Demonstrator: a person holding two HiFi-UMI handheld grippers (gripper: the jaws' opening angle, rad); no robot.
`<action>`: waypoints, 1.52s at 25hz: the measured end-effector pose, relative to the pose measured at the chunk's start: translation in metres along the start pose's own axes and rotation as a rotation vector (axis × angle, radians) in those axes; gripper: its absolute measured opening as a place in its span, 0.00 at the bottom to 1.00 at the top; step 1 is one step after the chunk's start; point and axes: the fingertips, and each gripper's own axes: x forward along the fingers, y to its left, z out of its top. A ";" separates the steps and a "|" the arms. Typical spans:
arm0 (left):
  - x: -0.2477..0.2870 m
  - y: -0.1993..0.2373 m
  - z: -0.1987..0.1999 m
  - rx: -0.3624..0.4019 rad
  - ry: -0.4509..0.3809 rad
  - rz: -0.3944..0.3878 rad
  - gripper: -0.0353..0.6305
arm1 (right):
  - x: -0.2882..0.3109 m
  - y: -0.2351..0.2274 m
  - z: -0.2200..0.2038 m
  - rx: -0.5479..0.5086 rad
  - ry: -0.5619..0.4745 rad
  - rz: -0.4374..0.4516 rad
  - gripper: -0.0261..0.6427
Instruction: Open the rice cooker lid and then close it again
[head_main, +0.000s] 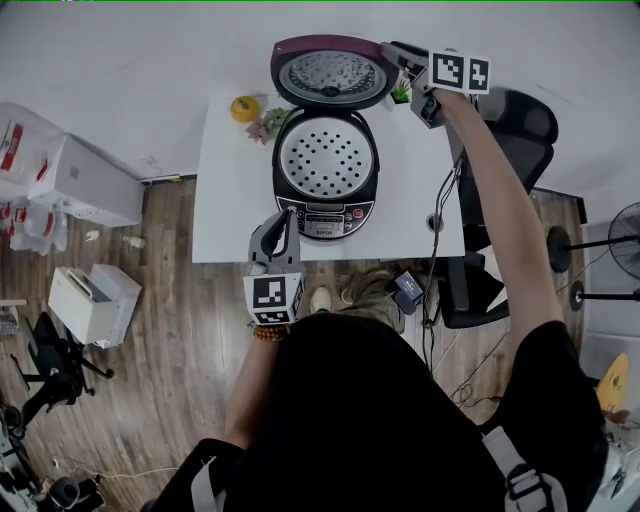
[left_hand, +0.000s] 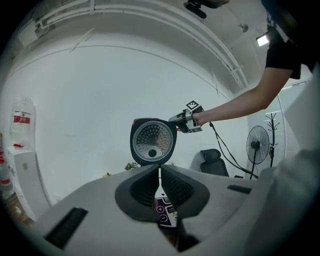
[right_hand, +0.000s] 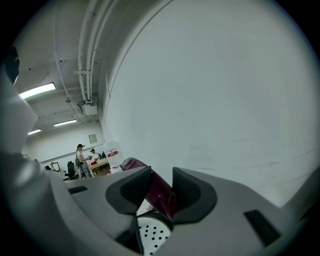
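Note:
The rice cooker (head_main: 325, 165) stands on the white table (head_main: 230, 200) with its maroon lid (head_main: 332, 75) swung up and open at the back. A perforated steamer tray (head_main: 326, 157) fills the pot. My right gripper (head_main: 392, 52) is at the lid's right rim. In the right gripper view the gripper (right_hand: 161, 187) has that maroon rim (right_hand: 160, 192) between its pads, and both press on it. My left gripper (head_main: 284, 222) hovers shut in front of the control panel (head_main: 322, 218), holding nothing. From the left gripper (left_hand: 159, 172), the lid (left_hand: 152, 141) faces me upright.
A yellow object (head_main: 244, 108) and a small plant (head_main: 268, 125) sit on the table left of the cooker. A black office chair (head_main: 520, 130) stands to the right, with a fan (head_main: 625, 240) beyond it. White boxes (head_main: 90, 300) lie on the wooden floor at left.

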 end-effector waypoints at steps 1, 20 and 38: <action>0.000 0.000 0.000 0.001 0.000 0.000 0.10 | -0.001 0.000 0.000 0.003 -0.003 -0.001 0.25; -0.001 -0.002 -0.003 0.002 0.007 -0.001 0.10 | -0.017 0.015 -0.015 0.001 -0.063 0.005 0.26; 0.000 -0.007 -0.007 0.008 0.018 -0.021 0.10 | -0.033 0.033 -0.034 -0.020 -0.098 0.015 0.26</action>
